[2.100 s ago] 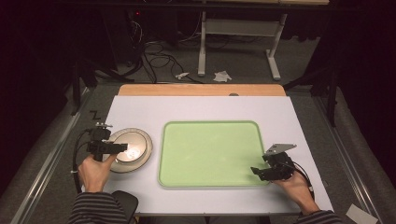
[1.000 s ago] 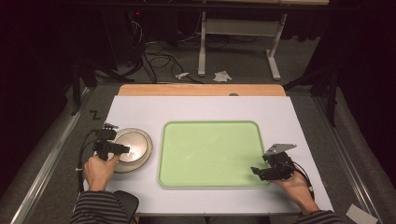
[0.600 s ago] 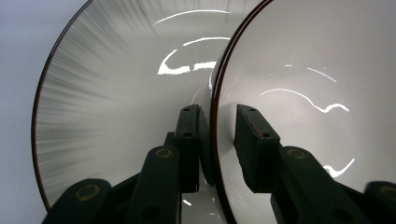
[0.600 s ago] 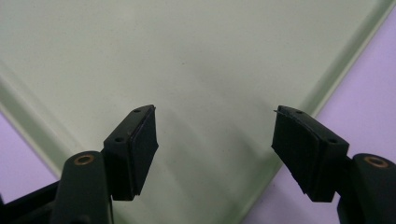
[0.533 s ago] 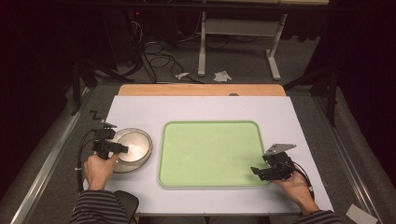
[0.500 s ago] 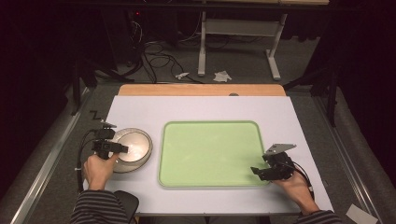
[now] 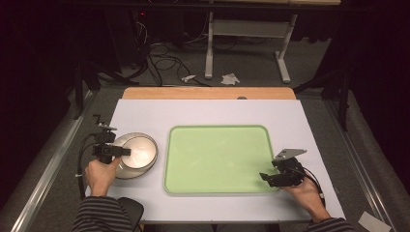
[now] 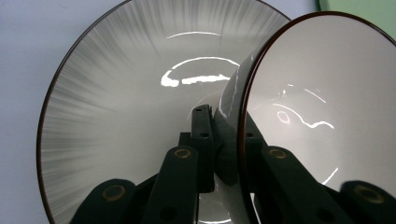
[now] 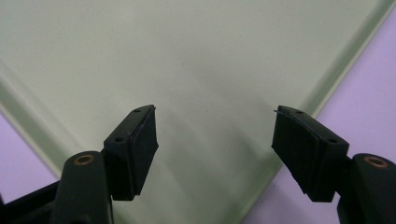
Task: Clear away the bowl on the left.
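A shallow grey-streaked plate (image 8: 116, 93) with a dark rim lies on the white table (image 7: 145, 116) at the left. A smaller white bowl (image 8: 322, 107) with a dark rim is tilted on it. My left gripper (image 8: 223, 128) is shut on the bowl's near rim, one jaw inside and one outside. From above, the left gripper (image 7: 110, 150) sits at the left edge of the plate (image 7: 126, 170) and the bowl (image 7: 141, 148). My right gripper (image 9: 215, 119) is open, empty, over the near right corner of the green tray (image 9: 187, 56). In the high view the right gripper (image 7: 276, 177) is at the edge of the tray (image 7: 220, 159).
The tray has a raised rim and nothing in it. A wooden strip (image 7: 208, 93) runs along the table's far edge. Beyond it are a floor with cables (image 7: 159, 60) and a white stand (image 7: 246, 34). Metal rails (image 7: 48, 169) flank the table.
The left gripper stays clamped on the bowl's rim and has barely shifted. The right hand has not moved.
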